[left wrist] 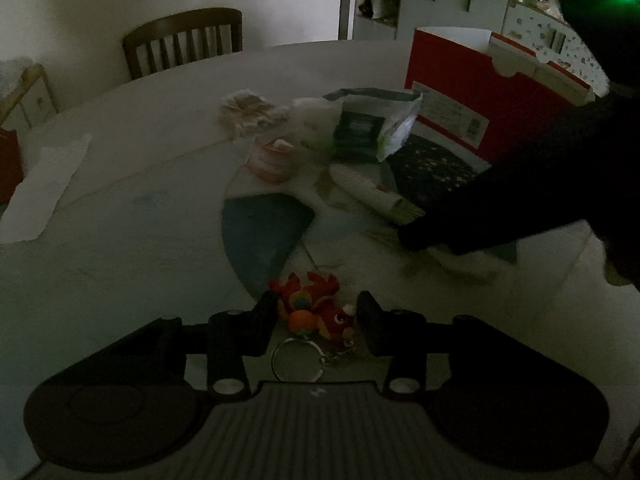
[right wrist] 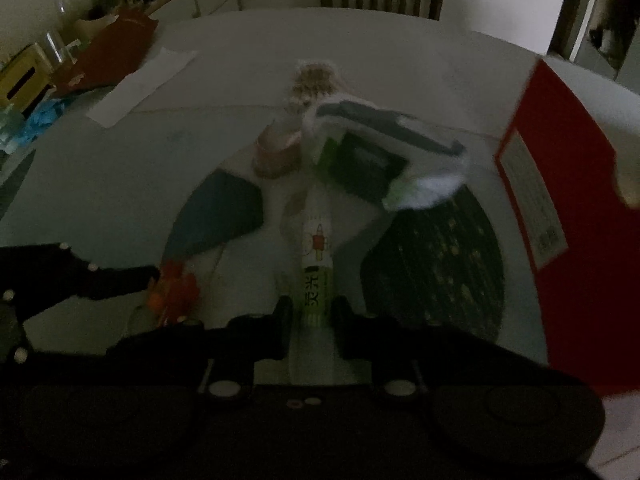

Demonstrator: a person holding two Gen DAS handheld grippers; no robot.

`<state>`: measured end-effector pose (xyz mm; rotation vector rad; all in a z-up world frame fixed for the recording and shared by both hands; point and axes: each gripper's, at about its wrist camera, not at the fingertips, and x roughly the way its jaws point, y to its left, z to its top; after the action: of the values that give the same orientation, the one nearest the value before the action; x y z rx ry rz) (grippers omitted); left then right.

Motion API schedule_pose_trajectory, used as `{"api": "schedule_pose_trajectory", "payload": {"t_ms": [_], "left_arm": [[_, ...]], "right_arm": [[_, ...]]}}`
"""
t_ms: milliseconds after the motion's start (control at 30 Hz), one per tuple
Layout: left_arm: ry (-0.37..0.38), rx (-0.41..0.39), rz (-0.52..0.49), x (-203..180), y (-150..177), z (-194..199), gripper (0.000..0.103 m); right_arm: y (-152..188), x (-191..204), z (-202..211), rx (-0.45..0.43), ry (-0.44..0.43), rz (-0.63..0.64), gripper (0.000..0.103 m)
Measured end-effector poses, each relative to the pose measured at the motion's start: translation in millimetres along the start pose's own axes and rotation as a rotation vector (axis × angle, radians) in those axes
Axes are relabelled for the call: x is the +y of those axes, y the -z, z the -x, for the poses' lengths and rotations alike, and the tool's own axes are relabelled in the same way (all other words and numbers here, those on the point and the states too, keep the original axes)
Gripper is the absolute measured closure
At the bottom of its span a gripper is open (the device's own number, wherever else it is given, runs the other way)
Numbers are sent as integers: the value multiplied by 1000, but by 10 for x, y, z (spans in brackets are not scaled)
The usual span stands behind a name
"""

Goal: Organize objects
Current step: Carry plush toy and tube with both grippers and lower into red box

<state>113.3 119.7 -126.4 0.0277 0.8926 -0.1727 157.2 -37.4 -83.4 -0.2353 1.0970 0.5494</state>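
Red plush keychain point(left wrist: 316, 312) lies between the left gripper point(left wrist: 316, 320)'s spread fingers at six o'clock on the table point(left wrist: 120, 200) — unclenched. The right gripper point(right wrist: 310, 320) straddles a tube point(right wrist: 318, 264), grasp unclear; dim, blurred motion risks a mis-grab.

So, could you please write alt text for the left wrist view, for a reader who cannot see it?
The left gripper, open, straddles a small red and orange plush keychain lying on a pale round table. Further back lie a pink tub, a dark green packet and a red box, while a dark arm reaches in from the right in dim light.
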Motion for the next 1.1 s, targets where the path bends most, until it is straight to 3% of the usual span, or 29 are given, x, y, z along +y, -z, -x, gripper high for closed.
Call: {"api": "schedule_pose_trajectory", "payload": {"t_ms": [567, 1100], "left_arm": [[77, 22, 85, -347, -53, 169, 62], [116, -77, 45, -931, -647, 446, 62]], "right_arm": [[459, -474, 803, -72, -68, -87, 83], [459, -1059, 1495, -246, -77, -123, 83]]}}
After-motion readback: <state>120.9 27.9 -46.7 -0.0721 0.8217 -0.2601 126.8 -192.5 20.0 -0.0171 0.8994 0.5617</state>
